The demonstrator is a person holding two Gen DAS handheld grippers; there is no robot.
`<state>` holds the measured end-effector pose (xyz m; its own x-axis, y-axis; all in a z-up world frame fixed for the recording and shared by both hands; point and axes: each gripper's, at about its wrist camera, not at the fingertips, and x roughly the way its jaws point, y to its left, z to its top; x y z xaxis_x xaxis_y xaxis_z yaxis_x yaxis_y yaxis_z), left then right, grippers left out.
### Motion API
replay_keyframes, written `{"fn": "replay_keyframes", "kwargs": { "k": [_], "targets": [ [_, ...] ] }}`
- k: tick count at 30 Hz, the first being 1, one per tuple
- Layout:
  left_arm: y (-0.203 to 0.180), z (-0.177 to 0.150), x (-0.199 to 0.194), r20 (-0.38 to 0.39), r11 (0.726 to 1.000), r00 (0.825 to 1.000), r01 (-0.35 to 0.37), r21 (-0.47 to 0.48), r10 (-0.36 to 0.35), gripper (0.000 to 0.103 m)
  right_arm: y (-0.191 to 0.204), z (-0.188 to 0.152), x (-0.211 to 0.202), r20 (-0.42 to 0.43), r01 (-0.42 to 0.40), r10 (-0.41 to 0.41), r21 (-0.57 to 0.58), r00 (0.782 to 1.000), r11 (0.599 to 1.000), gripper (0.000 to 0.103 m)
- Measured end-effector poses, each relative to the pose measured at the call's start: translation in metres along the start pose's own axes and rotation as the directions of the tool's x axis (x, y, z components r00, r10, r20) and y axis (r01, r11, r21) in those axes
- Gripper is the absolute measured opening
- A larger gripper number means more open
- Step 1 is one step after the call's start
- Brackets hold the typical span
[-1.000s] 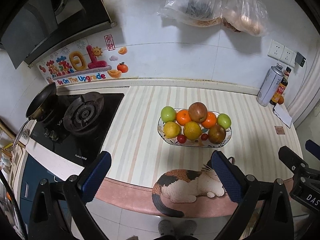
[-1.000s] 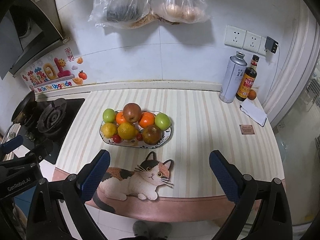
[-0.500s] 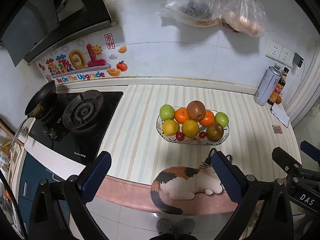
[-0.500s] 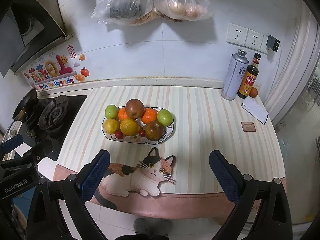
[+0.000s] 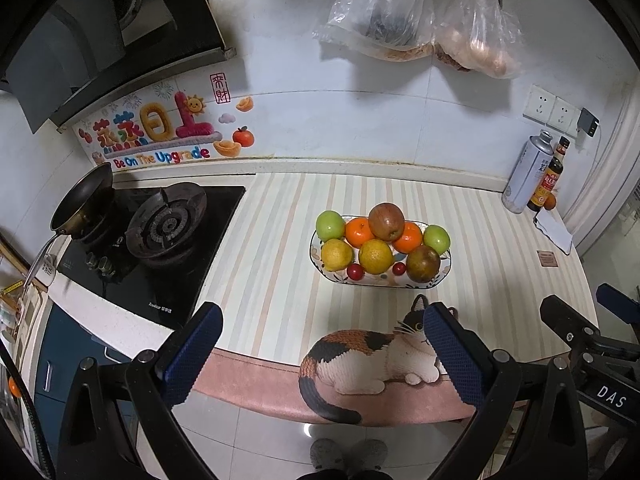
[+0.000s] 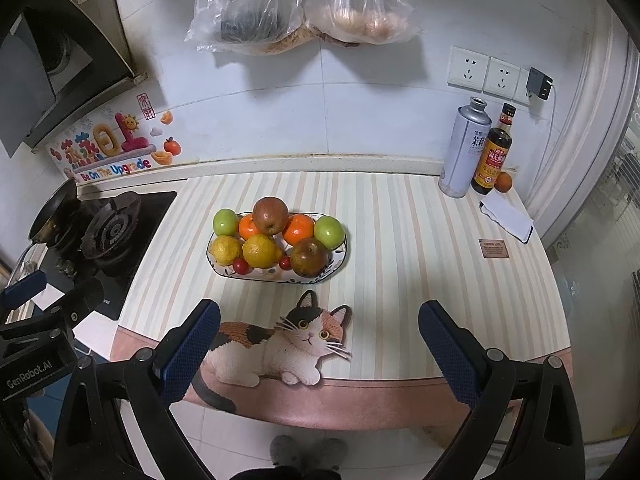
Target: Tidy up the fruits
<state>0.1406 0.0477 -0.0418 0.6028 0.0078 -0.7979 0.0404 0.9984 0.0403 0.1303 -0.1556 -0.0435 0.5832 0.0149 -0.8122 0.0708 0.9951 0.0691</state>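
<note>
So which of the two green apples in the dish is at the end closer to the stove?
The green apple at the dish's back left end, beside the yellow fruit. The other green apple sits at the right end, toward the bottles.

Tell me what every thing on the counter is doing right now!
Left gripper: open, empty, back from the counter.
Right gripper: open, empty.
Fruit dish: full, on the striped mat.
Red apple: piled on top of the other fruit.
Soy sauce bottle: upright, cap on.
Grey can: upright by the wall.
Frying pan: tilted on the far burner.
Gas burner: no flame showing.
</note>
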Motion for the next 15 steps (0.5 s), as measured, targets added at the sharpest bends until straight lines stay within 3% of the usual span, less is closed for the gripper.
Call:
{"fn": "replay_keyframes", "kwargs": {
  "k": [15],
  "targets": [
    [-0.004,-0.002,-0.014,0.026,1.000,1.000,0.005,0.002,-0.005,0.103,-0.002,-0.003,-0.010,0.012,-0.012,0.012,0.006,1.000,1.000,0.101]
  ]
}}
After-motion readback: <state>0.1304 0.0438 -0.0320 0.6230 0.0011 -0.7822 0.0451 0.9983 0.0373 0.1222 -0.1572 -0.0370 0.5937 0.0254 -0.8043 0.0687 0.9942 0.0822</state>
